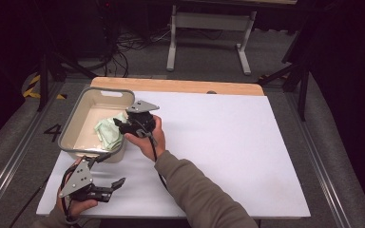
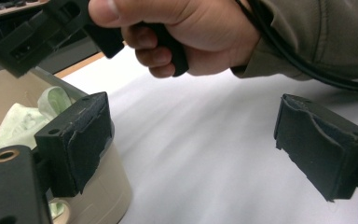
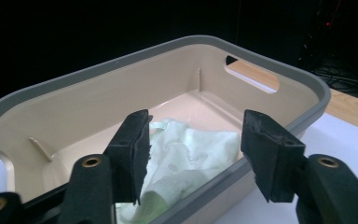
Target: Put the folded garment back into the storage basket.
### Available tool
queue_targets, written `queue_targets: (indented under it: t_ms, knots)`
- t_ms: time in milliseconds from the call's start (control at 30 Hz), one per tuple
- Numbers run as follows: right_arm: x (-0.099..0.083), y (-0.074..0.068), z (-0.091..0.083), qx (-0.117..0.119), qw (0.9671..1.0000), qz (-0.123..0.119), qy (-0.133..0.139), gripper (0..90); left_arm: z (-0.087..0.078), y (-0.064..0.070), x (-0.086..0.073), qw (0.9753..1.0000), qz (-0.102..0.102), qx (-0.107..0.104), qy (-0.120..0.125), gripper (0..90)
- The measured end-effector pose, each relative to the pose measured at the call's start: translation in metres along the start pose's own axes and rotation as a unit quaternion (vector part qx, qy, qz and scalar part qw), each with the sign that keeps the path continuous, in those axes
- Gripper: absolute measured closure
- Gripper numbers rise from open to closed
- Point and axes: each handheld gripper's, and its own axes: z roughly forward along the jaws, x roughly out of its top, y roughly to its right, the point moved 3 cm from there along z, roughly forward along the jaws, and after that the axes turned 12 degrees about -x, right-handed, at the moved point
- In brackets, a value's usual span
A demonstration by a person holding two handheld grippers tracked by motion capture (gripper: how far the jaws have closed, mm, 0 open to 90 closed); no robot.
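A beige tub with a grey rim stands at the table's left. A pale green cloth lies crumpled in it, toward its right wall; the right gripper view shows the tub and the cloth just past the jaws. My right gripper hovers over the tub's right rim, open, with nothing between its pads. My left gripper rests low near the table's front left, in front of the tub, open and empty. Its view shows the tub's corner and the cloth.
White sheet covers most of the wooden table. The right hand and sleeve cross the front middle. Beyond the table stand a white desk frame, dark stands and floor cables.
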Motion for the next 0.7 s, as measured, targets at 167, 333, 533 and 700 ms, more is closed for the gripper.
queue_targets:
  t_ms: [167, 333, 533, 700]
  knots:
    - [0.003, 0.003, -0.006, -0.004, 0.9999, -0.011, 0.004, 38.6, 0.000, 0.000, -0.001, 1.0000, -0.001, 0.000, -0.002, 12.1]
    - [0.003, 0.006, -0.010, -0.002, 0.9998, -0.022, 0.003, 37.6, 0.001, 0.000, 0.000, 1.0000, 0.000, 0.001, -0.002, 12.1]
    - [0.004, 0.013, -0.018, -0.005, 0.9997, -0.022, 0.008, 36.2, 0.001, 0.000, -0.001, 1.0000, 0.001, 0.001, -0.005, 12.1]
    - [0.007, 0.017, -0.027, -0.002, 0.9996, -0.027, 0.013, 35.6, 0.002, 0.000, -0.001, 1.0000, 0.000, 0.000, -0.005, 12.1]
